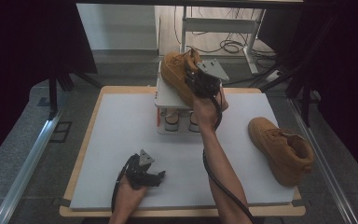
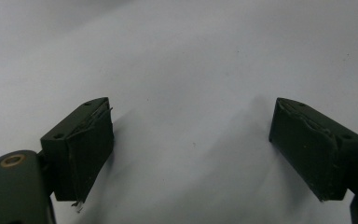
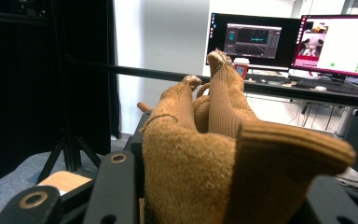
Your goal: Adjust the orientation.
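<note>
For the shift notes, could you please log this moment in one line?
right gripper: shut on boot above rack | left gripper: open, on mat | second boot: on mat

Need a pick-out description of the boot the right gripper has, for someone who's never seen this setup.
Start at the white-topped table and go to the small white rack at its far edge. The held boot is the tan suede one on top of that rack, clamped at its collar by the right gripper. Its twin, the other boot, lies free on the table's right side.
</note>
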The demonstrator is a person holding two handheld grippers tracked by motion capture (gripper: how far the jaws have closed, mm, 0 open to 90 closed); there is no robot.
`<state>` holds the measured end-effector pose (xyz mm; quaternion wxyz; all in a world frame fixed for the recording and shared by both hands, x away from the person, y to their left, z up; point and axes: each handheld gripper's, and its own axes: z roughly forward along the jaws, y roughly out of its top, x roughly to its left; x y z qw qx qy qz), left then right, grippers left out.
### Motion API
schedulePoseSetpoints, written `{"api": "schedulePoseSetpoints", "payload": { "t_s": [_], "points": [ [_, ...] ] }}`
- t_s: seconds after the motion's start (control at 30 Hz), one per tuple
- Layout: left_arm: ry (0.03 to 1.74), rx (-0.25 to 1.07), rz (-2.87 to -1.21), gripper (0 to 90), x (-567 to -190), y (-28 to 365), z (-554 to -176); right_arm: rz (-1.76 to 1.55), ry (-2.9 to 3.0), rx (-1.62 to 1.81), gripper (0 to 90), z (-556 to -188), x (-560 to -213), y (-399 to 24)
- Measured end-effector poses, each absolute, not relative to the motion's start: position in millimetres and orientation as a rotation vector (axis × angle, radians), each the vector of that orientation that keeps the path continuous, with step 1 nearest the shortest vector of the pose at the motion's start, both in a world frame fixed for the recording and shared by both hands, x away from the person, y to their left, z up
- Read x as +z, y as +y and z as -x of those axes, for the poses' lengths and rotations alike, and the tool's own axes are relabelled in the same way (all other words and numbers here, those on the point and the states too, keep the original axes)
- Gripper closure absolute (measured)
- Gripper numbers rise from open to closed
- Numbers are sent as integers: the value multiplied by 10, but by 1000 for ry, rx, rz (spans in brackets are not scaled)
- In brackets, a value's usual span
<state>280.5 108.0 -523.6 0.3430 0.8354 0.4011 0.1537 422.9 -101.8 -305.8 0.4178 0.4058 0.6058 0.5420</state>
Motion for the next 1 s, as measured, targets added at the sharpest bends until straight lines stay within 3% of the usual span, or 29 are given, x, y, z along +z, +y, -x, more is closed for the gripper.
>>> {"api": "schedulePoseSetpoints", "payload": {
  "t_s": [0.37, 0.63, 1.0],
  "points": [
    [1040, 401, -2171, 139, -5238, 1080, -2804, -1048, 1524, 1381, 539, -4368, -3129, -930],
    [1040, 401, -2168, 139, -5240, 1078, -2804, -1086, 1571, 1422, 330, -4366, -3206, -1065],
    [1040, 401, -2170, 140, -5238, 1078, -2803, -1006, 1641, 1415, 146, -4394, -3237, -1116]
  ]
}}
